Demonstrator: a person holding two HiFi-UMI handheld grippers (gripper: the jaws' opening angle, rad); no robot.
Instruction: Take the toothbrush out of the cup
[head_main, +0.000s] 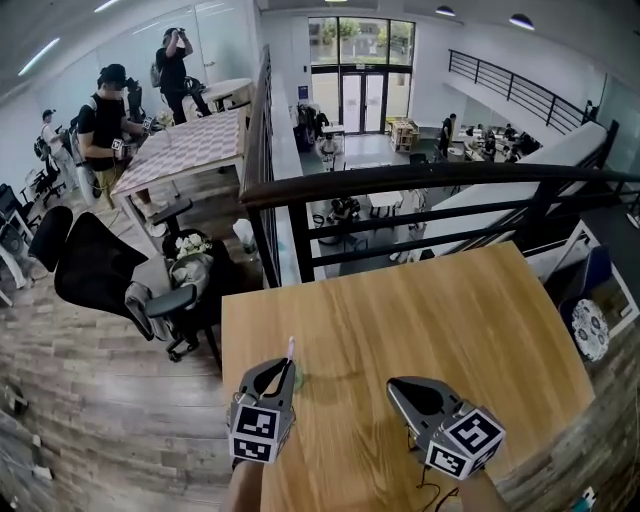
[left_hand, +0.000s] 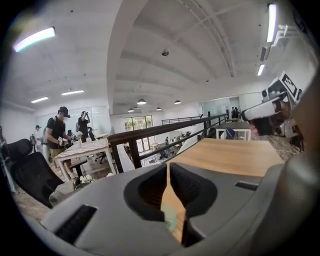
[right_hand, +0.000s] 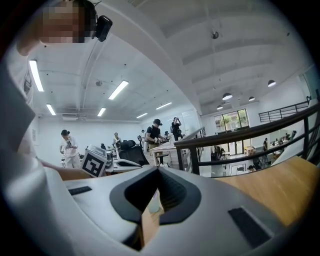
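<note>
Left gripper (head_main: 285, 370) pinching toothbrush (head_main: 291, 347), greenish cup (head_main: 299, 379) right beside tips, so lift-out probably unfinished. Right gripper (head_main: 397, 386) jaws pressed together, empty.

Two grippers (head_main: 288, 368) (head_main: 393, 385), one toothbrush (head_main: 291, 347), one cup (head_main: 299, 379) — one table (head_main: 430, 320)

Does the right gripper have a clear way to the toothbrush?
Probably yes: only bare table lies between right gripper and toothbrush, though the left gripper crowds it; right jaws are shut.

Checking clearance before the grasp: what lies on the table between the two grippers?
Bare tabletop, seen in the head view: nothing lies between the left gripper and the right gripper.
</note>
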